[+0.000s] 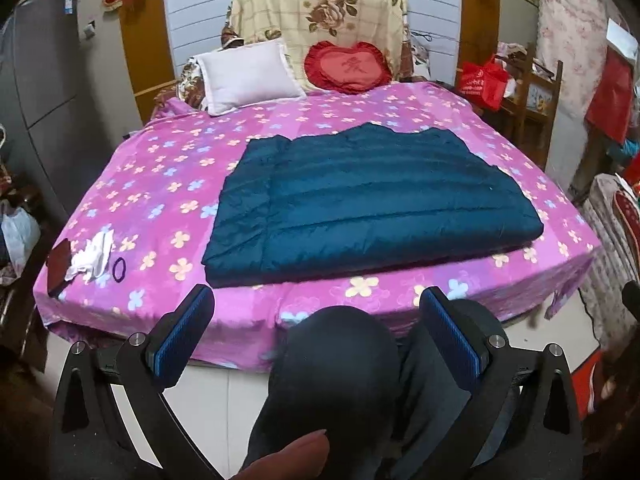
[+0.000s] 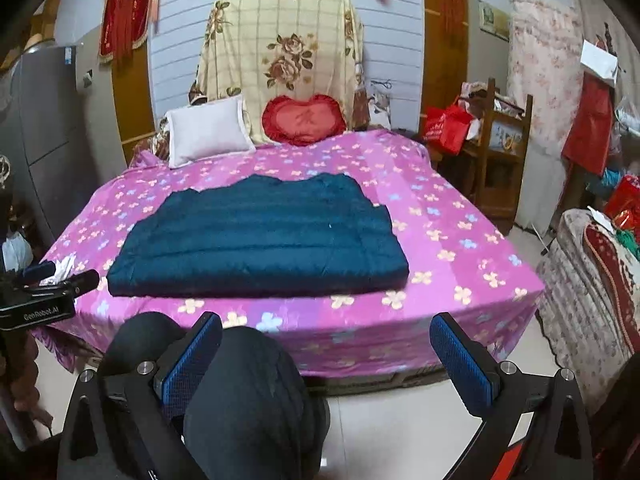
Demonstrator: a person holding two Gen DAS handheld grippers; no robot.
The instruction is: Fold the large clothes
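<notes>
A dark teal quilted jacket [image 1: 368,200] lies folded into a flat rectangle on the pink flowered bed [image 1: 160,184]; it also shows in the right wrist view [image 2: 264,240]. My left gripper [image 1: 316,320] is open and empty, held back from the bed's front edge above the person's dark-trousered knee [image 1: 340,360]. My right gripper [image 2: 326,344] is open and empty too, also short of the bed [image 2: 460,240], over the knees [image 2: 248,392]. The left gripper's body [image 2: 40,296] shows at the left edge of the right wrist view.
A white pillow [image 1: 248,74] and a red heart cushion [image 1: 346,66] lie at the bed's head. White cloth [image 1: 94,256], a dark red item [image 1: 58,264] and a purple hair tie [image 1: 119,270] sit at the bed's front left corner. A wooden rack [image 2: 500,140] stands right.
</notes>
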